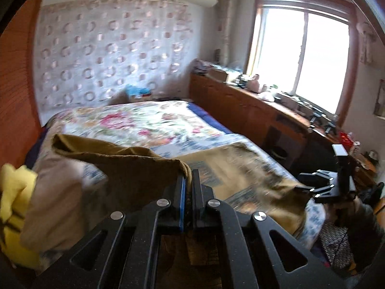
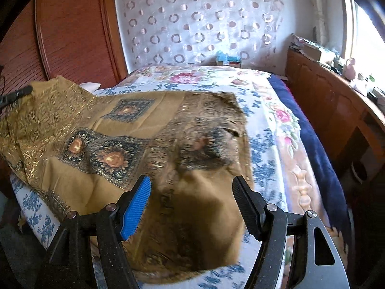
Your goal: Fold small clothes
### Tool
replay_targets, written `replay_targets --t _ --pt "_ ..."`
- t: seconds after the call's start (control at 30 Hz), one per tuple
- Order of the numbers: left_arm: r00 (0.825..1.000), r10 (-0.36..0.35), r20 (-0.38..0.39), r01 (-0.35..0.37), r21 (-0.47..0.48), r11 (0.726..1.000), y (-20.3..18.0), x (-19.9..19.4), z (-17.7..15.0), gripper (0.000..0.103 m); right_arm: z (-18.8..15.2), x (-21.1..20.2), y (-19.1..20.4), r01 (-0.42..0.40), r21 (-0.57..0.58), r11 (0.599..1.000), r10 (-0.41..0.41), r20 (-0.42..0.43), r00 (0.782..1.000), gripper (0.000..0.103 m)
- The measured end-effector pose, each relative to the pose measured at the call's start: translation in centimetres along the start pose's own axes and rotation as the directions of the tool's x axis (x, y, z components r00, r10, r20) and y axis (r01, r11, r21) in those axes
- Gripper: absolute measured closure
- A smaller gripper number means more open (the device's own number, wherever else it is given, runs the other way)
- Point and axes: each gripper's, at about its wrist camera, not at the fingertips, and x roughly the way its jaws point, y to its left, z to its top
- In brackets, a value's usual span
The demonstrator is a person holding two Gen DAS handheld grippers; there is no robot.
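A: Left wrist view: the left tool (image 1: 188, 177) sits at lower centre, its jaws pinched tight on an edge of the brown patterned cloth (image 1: 134, 166), which rises off the bed (image 1: 149, 120) toward the left of the frame.

B: And the right wrist view?

A: The right tool (image 2: 192, 187) stands wide apart at the bottom, blue pad left, black pad right, with the cloth (image 2: 134, 125) below and between them. The pads seem clear of the fabric, though blur makes that hard to judge. The cloth spreads across the floral bed cover (image 2: 272, 125), its upper left corner raised.
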Motion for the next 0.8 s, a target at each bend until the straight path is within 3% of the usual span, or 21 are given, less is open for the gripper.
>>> replay_targets --t 0.3,0.5,0.57,0.63,0.8 --pt "0.988 -0.155 -0.018 0.156 0.107 0.982 -7.1 3.5 3.4 0.099 -0.6 -2.0 0.8 0.003 0.004 1.000 -0.003 0.026 1.000 0.031" --pt "0.978 -0.207 -0.034 0.210 0.149 0.966 -10.3 5.1 4.8 0.098 -0.8 -2.9 0.8 -0.009 0.007 1.000 0.009 0.056 0.998 0.031" --pt "0.979 -0.192 -0.068 0.201 0.150 0.968 -10.5 5.9 4.2 0.086 -0.9 -3.0 0.7 -0.023 0.018 1.000 0.022 0.060 0.998 0.031" --pt "0.980 -0.187 -0.069 0.195 0.157 0.968 -10.7 6.3 3.5 0.062 -1.1 -2.8 0.7 -0.027 0.016 0.999 0.026 0.060 0.998 0.031" --pt "0.983 -0.165 -0.083 0.176 0.149 0.973 -10.0 6.4 1.8 0.044 -0.9 -2.2 0.8 -0.042 0.014 0.999 0.041 0.058 0.997 0.031"
